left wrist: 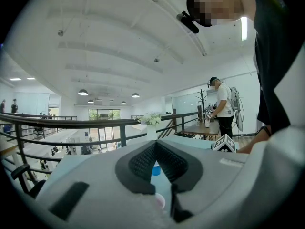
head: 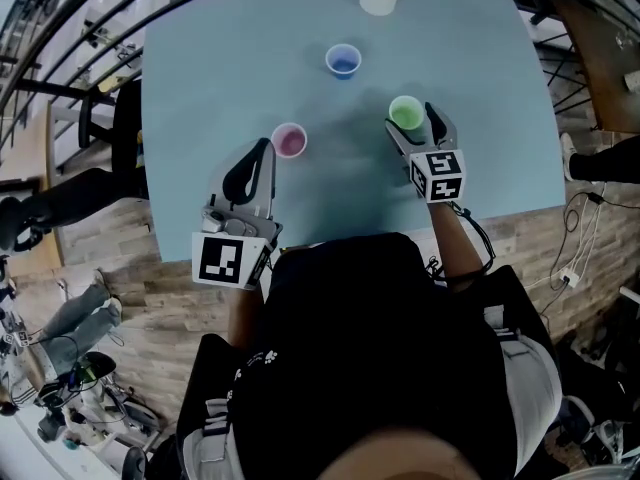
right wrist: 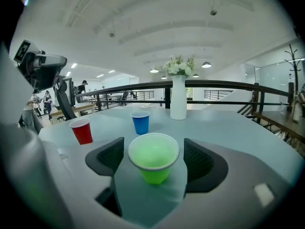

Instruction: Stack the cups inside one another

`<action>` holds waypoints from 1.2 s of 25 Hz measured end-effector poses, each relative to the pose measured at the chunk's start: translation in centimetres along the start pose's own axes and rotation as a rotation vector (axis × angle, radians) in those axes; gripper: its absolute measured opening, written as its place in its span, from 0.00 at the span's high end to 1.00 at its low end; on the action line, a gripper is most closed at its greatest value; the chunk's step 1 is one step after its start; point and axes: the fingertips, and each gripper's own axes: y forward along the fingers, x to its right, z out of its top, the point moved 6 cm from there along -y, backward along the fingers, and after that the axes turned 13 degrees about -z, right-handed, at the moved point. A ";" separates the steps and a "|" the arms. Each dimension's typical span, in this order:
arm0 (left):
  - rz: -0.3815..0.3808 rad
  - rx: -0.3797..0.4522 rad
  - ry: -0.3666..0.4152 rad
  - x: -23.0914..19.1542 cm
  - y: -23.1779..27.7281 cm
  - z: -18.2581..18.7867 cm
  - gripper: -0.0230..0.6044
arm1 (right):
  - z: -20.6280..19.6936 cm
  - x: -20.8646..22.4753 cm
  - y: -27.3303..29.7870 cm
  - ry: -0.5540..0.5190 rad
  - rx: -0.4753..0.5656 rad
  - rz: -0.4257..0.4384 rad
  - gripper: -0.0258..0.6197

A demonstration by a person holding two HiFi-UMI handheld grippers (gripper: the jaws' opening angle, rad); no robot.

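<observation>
Green plastic cup (right wrist: 153, 162) stands upright on the pale blue table (head: 220, 78) between your right gripper's (head: 412, 118) spread jaws, touching neither pad, while your left gripper (head: 262, 150), fingers pressed together on nothing, points beside the red plastic cup (head: 289, 141), with the blue plastic cup (head: 343, 61) farther back.

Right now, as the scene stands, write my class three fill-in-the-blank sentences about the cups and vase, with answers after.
The cup between the right hand-held gripper's open jaws is ___.
The cup nearest the vase is ___.
The vase holds white ___.
Answers: green; blue; flowers.
</observation>
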 end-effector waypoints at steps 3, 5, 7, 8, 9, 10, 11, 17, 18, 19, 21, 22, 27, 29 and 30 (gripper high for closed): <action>0.007 0.000 -0.002 0.0 -0.2 0.0 0.98 | -0.2 0.0 0.1 -0.005 -0.010 -0.003 0.39; 0.012 -0.001 -0.004 -0.1 -0.3 0.0 0.98 | -0.3 -0.1 0.2 -0.013 -0.012 -0.004 0.44; 0.016 -0.001 -0.004 -0.3 -0.5 0.0 0.98 | -0.3 -0.2 0.3 -0.016 -0.014 -0.002 0.44; 0.017 0.000 -0.004 -0.4 -0.5 0.0 0.98 | -0.2 -0.2 0.3 -0.017 -0.015 -0.001 0.44; 0.018 0.001 -0.004 -0.5 -0.6 0.0 0.98 | -0.2 -0.3 0.3 -0.020 -0.014 0.001 0.45; 0.019 0.001 -0.004 -0.5 -0.6 0.0 0.98 | -0.1 -0.4 0.3 -0.023 -0.013 0.005 0.45; 0.020 0.001 -0.004 -0.5 -0.7 0.0 0.98 | 0.0 -0.4 0.3 -0.027 -0.010 0.008 0.45; 0.027 0.006 -0.010 -0.7 -1.4 -0.2 0.98 | 1.4 -1.4 -0.2 -0.025 0.023 0.025 0.45; 0.029 0.007 -0.011 -0.7 -1.5 -0.2 0.98 | 1.7 -1.7 -0.2 -0.025 0.028 0.032 0.45; 0.031 0.007 -0.012 -0.8 -1.7 -0.2 0.98 | 2.0 -2.0 -0.3 -0.024 0.034 0.039 0.45; 0.035 0.009 -0.012 -0.9 -2.0 -0.1 0.98 | 2.7 -2.6 -0.4 -0.024 0.047 0.055 0.45; 0.037 0.011 -0.012 -1.0 -2.2 -0.1 0.98 | 3.1 -3.0 -0.6 -0.024 0.056 0.063 0.45; 0.051 0.016 -0.014 -1.5 -3.4 -0.2 0.98 | 4.9 -5.2 -1.0 -0.019 0.095 0.103 0.45; 0.060 0.017 -0.017 -1.8 -4.0 -0.3 0.98 | 5.5 -6.2 -1.1 -0.022 0.108 0.123 0.45; 0.064 0.018 -0.017 -1.9 -4.3 -0.3 0.98 | 5.8 -6.7 -1.1 -0.025 0.113 0.134 0.45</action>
